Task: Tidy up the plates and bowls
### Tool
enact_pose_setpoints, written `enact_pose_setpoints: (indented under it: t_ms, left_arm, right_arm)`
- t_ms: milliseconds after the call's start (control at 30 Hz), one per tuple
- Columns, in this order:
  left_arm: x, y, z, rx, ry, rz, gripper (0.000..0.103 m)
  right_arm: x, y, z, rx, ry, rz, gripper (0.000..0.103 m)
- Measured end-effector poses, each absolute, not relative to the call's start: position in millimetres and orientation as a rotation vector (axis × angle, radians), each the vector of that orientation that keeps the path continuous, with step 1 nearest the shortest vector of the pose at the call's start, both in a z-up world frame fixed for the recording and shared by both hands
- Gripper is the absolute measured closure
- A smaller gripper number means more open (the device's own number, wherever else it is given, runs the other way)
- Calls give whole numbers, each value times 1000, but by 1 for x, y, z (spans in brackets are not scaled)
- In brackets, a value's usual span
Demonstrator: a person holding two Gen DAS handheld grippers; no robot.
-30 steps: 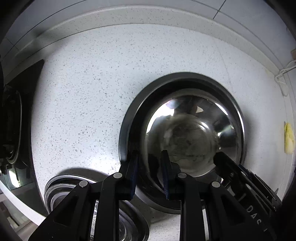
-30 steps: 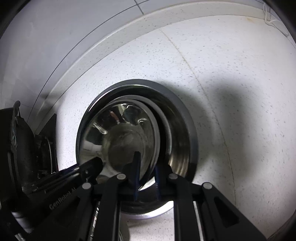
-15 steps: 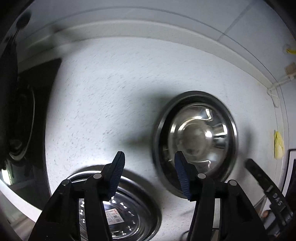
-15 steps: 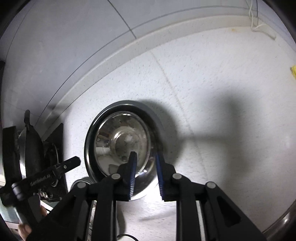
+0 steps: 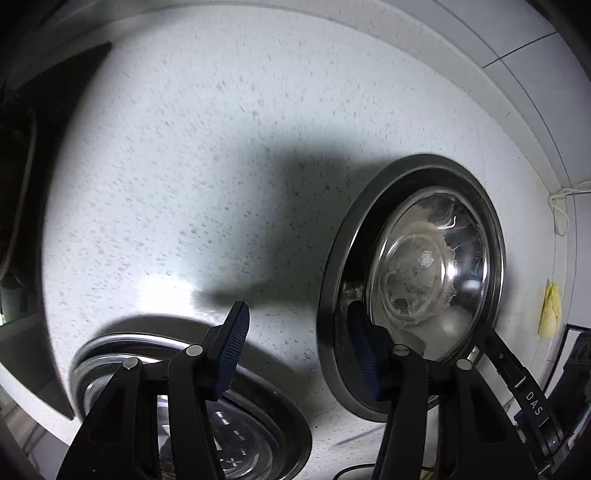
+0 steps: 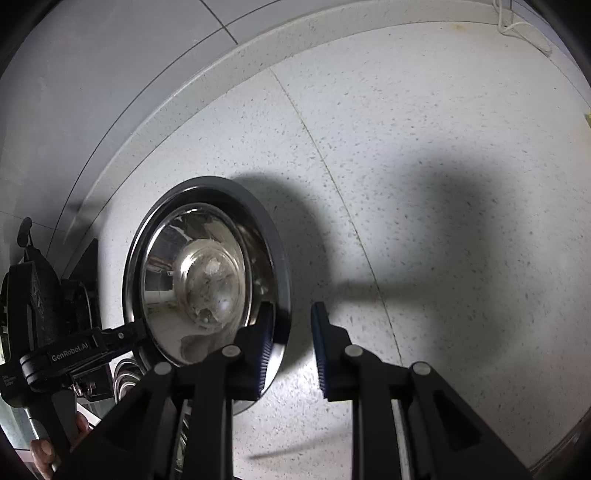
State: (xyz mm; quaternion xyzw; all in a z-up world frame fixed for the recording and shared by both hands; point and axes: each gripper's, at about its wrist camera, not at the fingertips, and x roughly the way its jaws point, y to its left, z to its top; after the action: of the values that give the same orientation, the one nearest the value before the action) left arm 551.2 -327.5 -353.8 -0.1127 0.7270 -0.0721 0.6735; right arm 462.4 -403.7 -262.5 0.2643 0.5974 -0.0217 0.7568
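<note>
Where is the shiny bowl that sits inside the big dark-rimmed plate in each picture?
Left wrist view: the shiny bowl is on the right, nested in the dark-rimmed plate, just beyond the left gripper's right finger.
Right wrist view: the shiny bowl is left of centre, in the same plate, just left of the right gripper.
Shared landmark: the white cord at the counter's back edge.

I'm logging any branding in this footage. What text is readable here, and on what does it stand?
"DAS": white letters on the right gripper body, cut off at the frame edge.
"GenRobot.AI": on the left gripper body; smaller print beside it is too small to read.
Sticker inside the steel bowl near the left gripper: marks too blurred to read.
</note>
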Motion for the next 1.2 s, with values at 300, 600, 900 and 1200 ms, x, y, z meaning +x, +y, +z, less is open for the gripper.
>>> enact_pose_setpoints:
  t_ms: [300,600,900,1200]
  left_arm:
    - [553,-348,-373,-203,1664,-210,94]
    - [543,-343,-344,-175,1620,-191,94]
    - [523,-314,-305,-168,1533,-184,93]
    - [469,-237,-268,-161,1451,-133,93]
  right_arm:
    - [464,-398,-266,547,1326,-20,94]
    - [457,-386,-243,502,1303,1,93]
    - [442,-356,-201,454,1244,32,93]
    - [399,-285,-168,406,1198,129,92]
